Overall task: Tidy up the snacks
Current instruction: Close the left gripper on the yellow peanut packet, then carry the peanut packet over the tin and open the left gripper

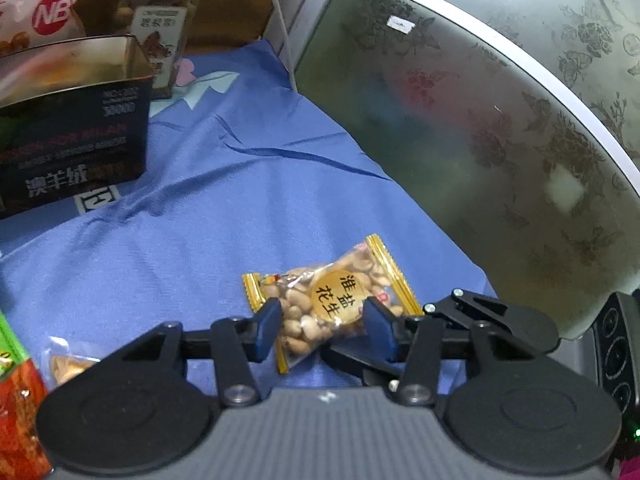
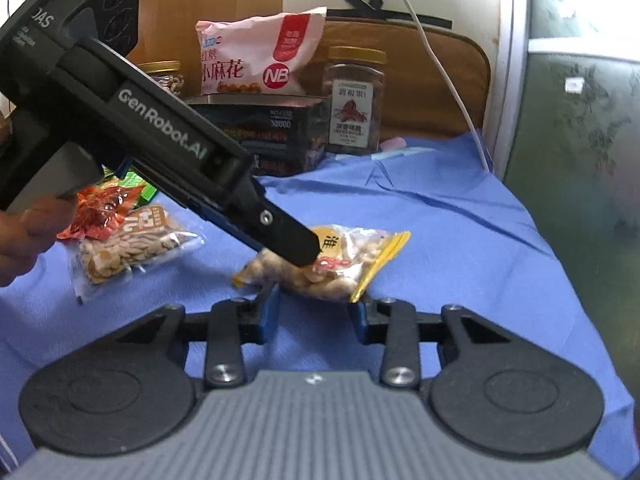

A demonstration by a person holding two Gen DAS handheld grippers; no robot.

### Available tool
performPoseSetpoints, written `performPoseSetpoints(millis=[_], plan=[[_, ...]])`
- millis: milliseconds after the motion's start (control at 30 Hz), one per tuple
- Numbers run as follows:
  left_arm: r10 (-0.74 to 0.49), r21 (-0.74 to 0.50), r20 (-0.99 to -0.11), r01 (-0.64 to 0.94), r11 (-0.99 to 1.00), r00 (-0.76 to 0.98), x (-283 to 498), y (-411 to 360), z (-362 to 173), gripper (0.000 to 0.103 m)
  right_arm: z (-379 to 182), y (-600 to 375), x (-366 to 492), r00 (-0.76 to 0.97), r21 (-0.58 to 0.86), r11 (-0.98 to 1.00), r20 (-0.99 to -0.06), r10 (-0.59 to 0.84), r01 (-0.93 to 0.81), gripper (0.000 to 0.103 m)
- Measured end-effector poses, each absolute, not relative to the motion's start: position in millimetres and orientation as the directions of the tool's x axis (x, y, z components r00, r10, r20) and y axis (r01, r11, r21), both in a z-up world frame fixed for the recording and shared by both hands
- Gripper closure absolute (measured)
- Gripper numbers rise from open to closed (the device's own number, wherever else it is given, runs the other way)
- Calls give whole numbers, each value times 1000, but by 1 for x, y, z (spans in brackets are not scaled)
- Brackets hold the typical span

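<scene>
My left hand-held gripper (image 1: 322, 326) is clenched on the peanut bag (image 1: 332, 300). Its two blue pads (image 1: 269, 328) press the clear bag from both sides, and the bag is squeezed narrow between them. The bag lies on the blue cloth (image 1: 192, 208) directly in front of this gripper, with its yellow edges sticking out past the pads.

My right hand-held gripper (image 2: 316, 312) is released. Its pads stand apart with only cloth between them, and the peanut bag (image 2: 340, 264) lies just ahead of its tips; I cannot tell if the pads touch it. From this side I see my left gripper coming in from the upper left, with its black finger (image 2: 288, 236) lying over the bag.

To the left of the right gripper lie a seed bag (image 2: 132, 248) and a red packet (image 2: 100, 212), touching each other. Far ahead of both grippers stands a dark box (image 2: 276, 136). Behind it leans a pink bag (image 2: 256, 56), and a jar (image 2: 354, 100) stands just to the right of the box.
</scene>
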State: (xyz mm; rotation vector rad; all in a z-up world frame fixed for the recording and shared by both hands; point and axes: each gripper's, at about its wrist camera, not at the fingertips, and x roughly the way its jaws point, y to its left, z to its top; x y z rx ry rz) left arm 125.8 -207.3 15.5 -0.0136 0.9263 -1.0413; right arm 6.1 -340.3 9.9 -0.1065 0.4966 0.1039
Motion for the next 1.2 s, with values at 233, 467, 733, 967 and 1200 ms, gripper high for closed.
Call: performPoseSetpoints(millis=[233,467,733,967,1200], plan=[[-782,-447,-581,713,540,227,129,-180,33,57,24,-322,8,898,-101,984,-430,90,-147,66],[-788,-412,-512,706,575,343,140,-144,65,57,49,-300,26,928,-109,975,-343,147,-194,66],[-732,-369,-459,641,673,504,182,-100,97,56,80,-265,88,923,-134,941,-278,265,-310,66],[-646,-340,-482,553,761,592,234,-78,98,56,83,-238,156,888,-90,917,-302,347,-389,66],[-582,-362,-531,455,813,616,278,-68,75,56,67,-217,205,855,-82,901,-363,370,-425,55]])
